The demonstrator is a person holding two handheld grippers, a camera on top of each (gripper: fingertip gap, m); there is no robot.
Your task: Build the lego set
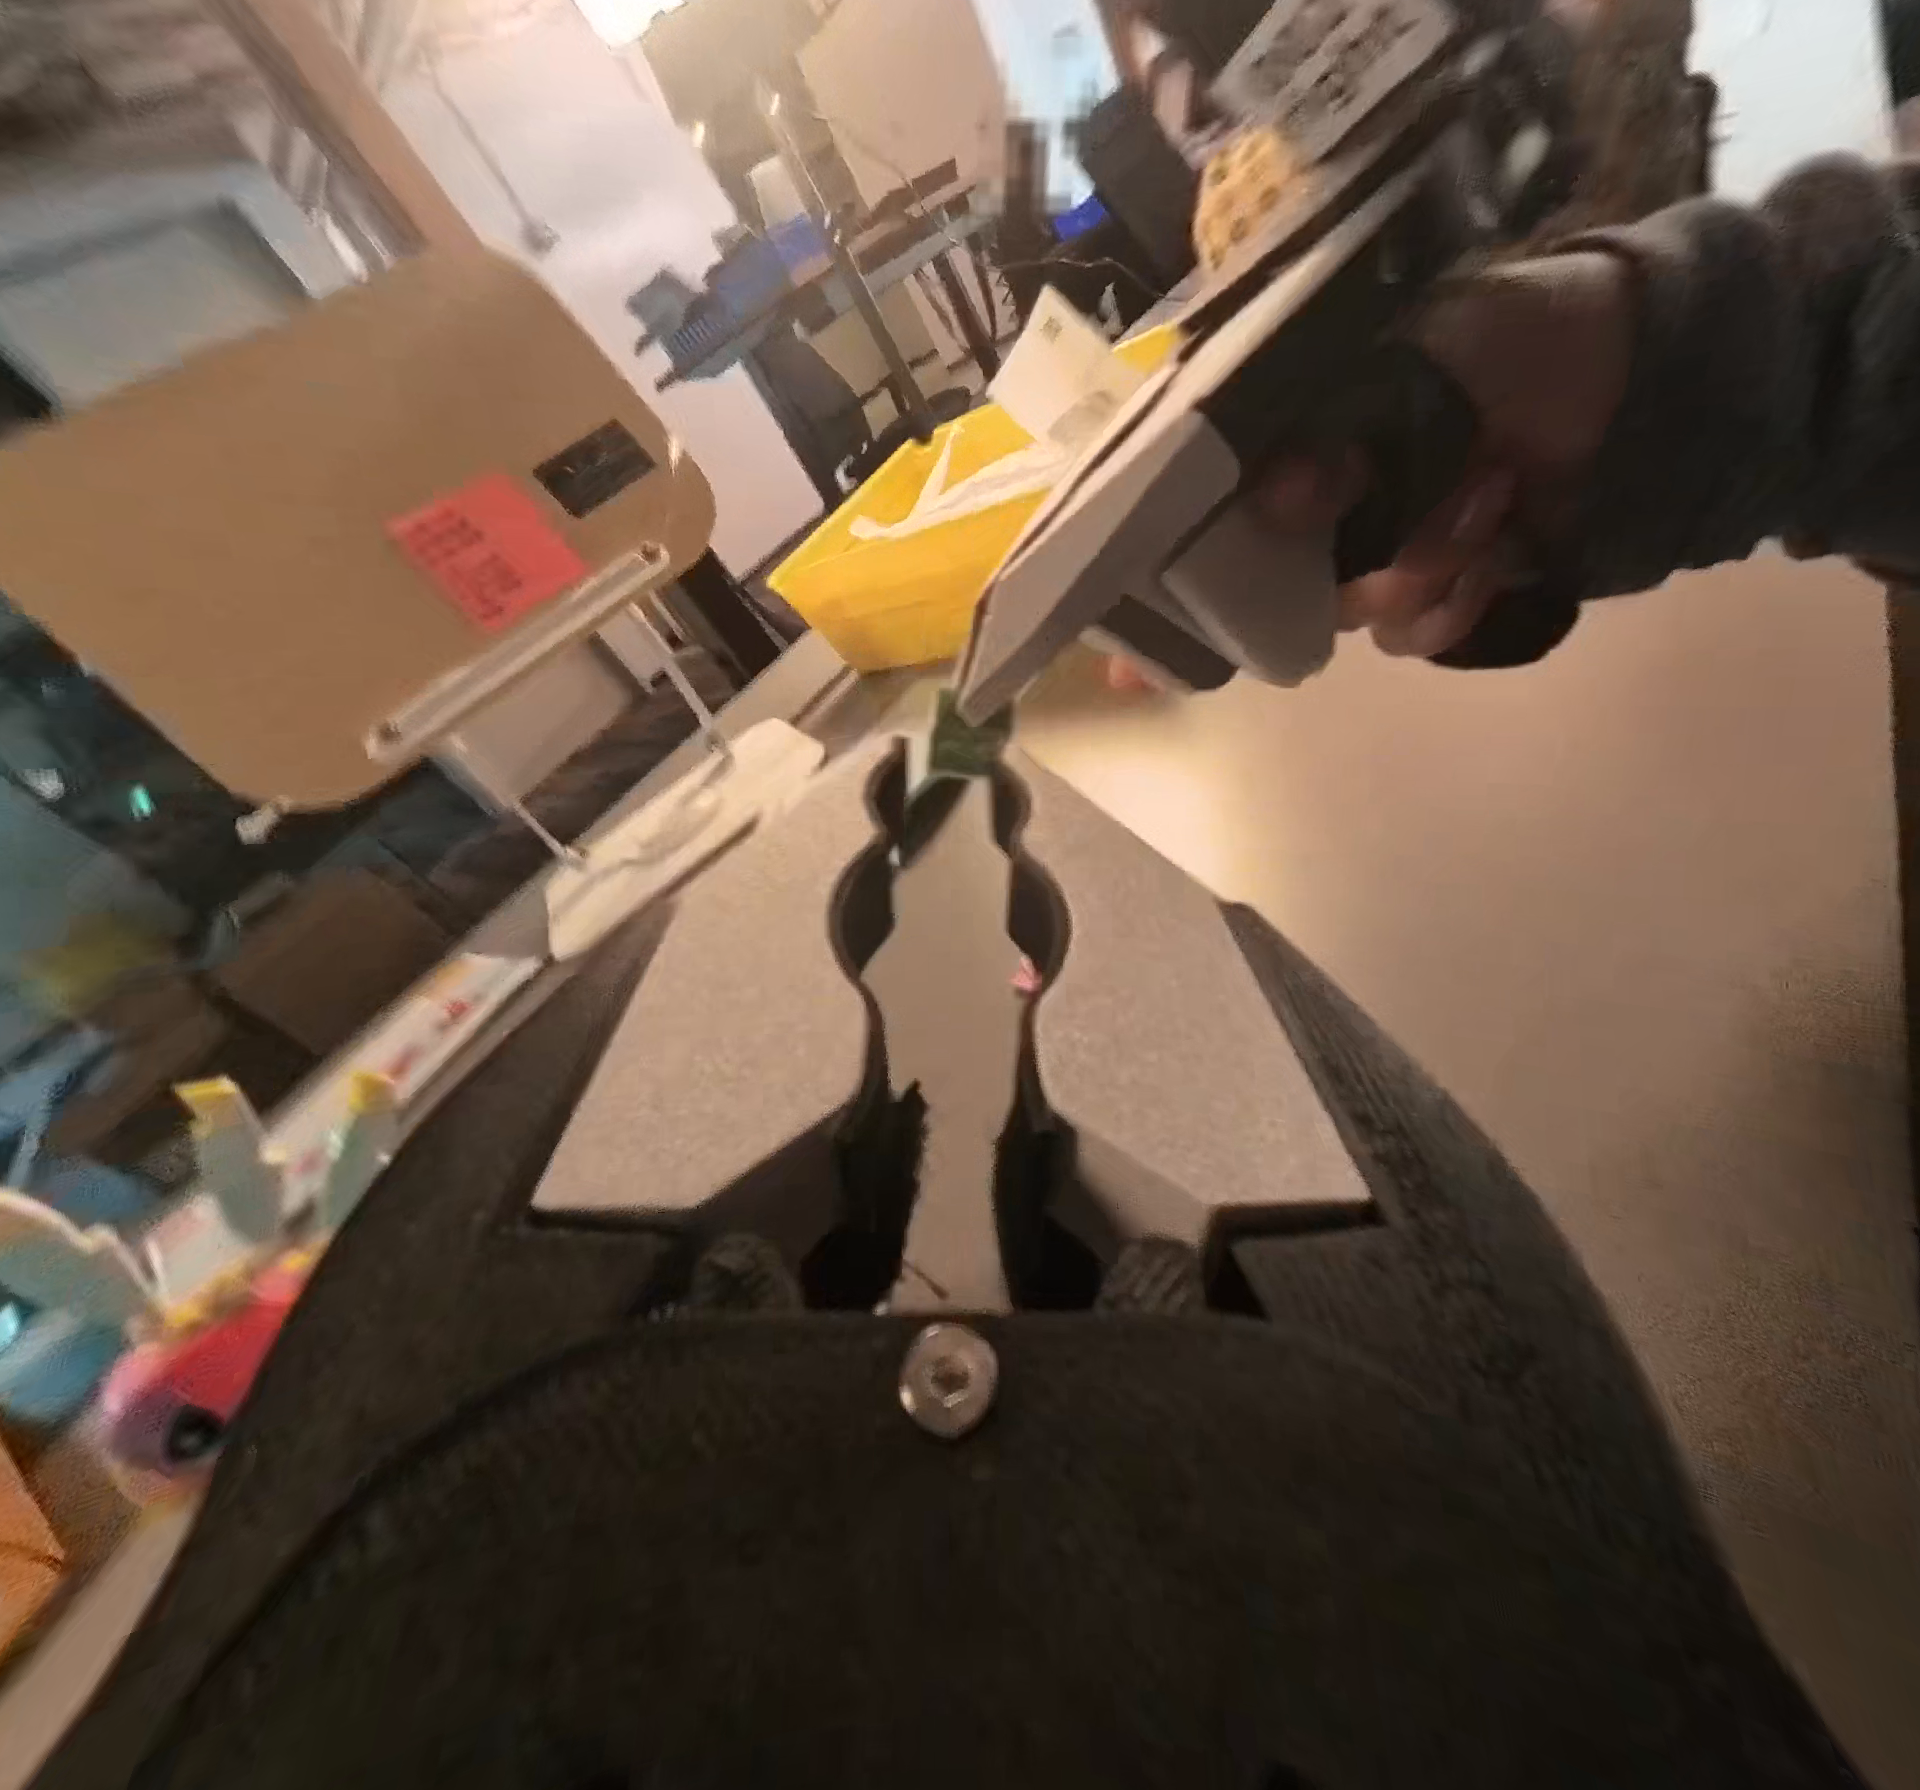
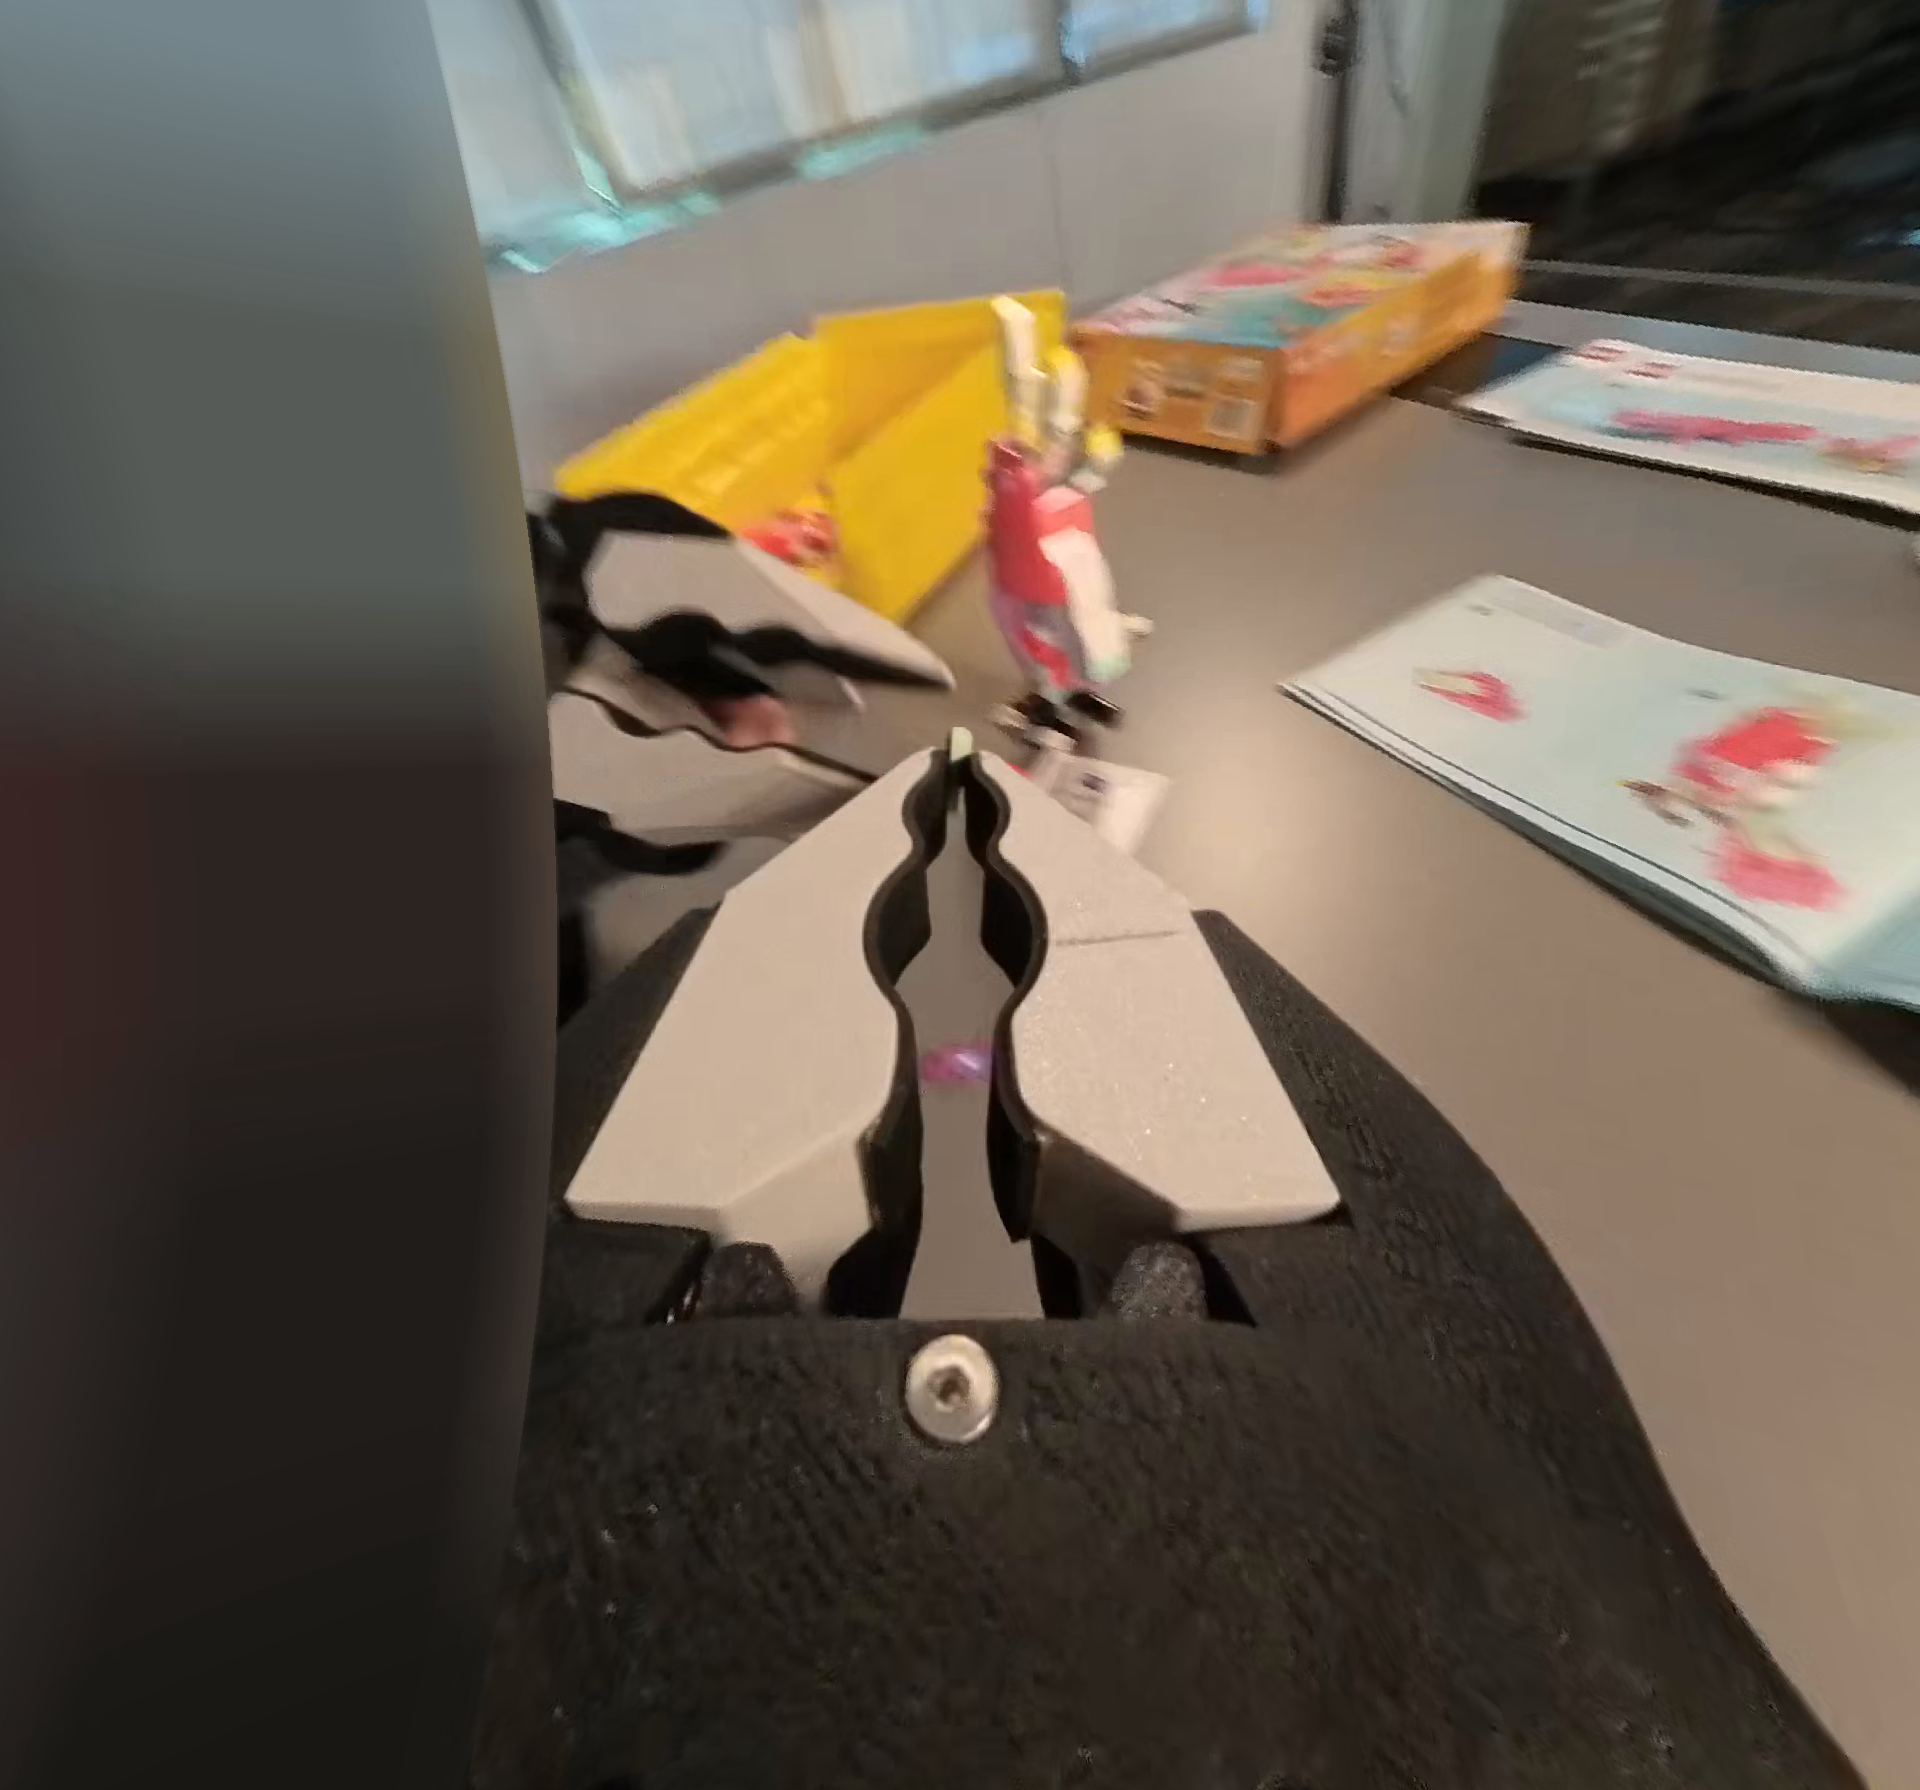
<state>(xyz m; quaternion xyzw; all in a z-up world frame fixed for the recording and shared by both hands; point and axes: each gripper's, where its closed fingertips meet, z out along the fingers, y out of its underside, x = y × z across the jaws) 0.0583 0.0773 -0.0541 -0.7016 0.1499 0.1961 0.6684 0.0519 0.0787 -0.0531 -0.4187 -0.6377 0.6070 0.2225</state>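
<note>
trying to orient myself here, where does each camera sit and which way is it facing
Left wrist view: sits on the left claw, looking along its fingers over the table toward a yellow bin; the right claw and the hand holding it enter from the right, pinching a small green piece.
Right wrist view: sits on the right claw, facing a red toy figure, an orange box and booklets; the left claw shows at left.
Shared: both claws, the table, the green piece.

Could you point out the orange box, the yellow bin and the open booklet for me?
orange box [image 2: 1288, 358]: right wrist view, its long front side.
yellow bin [image 1: 914, 577]: left wrist view, its near wall.
open booklet [image 2: 1621, 764]: right wrist view, its upper page.
</note>
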